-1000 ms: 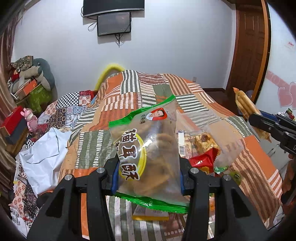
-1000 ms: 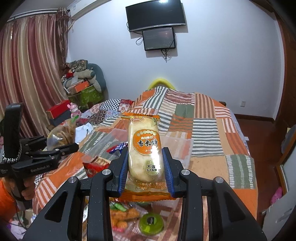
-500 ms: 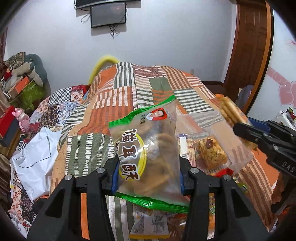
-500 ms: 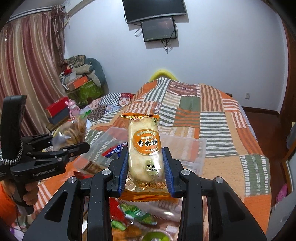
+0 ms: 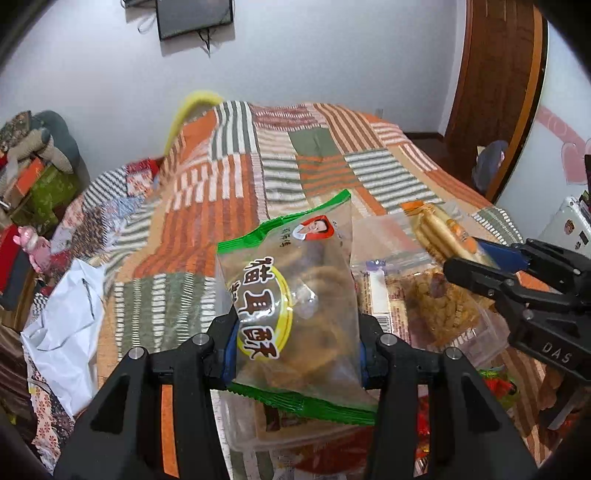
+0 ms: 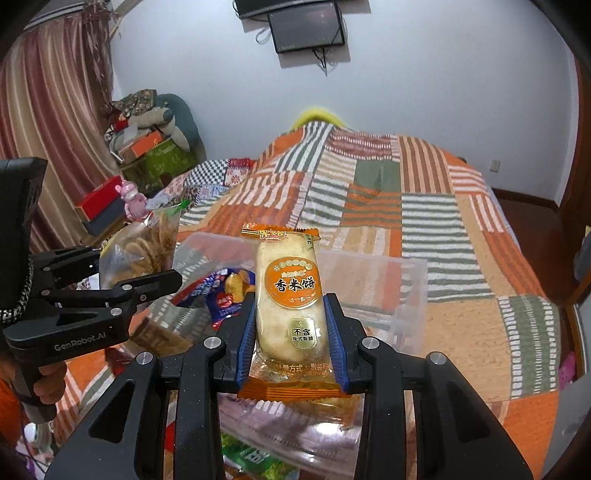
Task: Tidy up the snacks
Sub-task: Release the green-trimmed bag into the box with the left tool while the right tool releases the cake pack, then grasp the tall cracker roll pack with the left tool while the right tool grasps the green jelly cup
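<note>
Now both tools lower over clear bin (image 6: 373, 273), snacks still clamped.

Your bed (image 6: 436, 221), patchwork-quilted, fills mid-frame; a clear plastic bin (image 6: 402, 295) and loose snack packets (image 6: 225, 299) lie on it.

bed: patchwork quilt (image 6: 388, 206) in orange, green and white stripes | wall: dark monitor (image 6: 306, 31) with dangling cables | left: striped curtain (image 6: 44, 110) | corner: heap of boxes and soft things (image 6: 147, 125) | pink toy figure (image 6: 133, 201) beside red box (image 6: 98, 197) | white plastic bag (image 5: 66, 325) at bed's left edge | right: brown wooden door (image 5: 495, 85)
</note>
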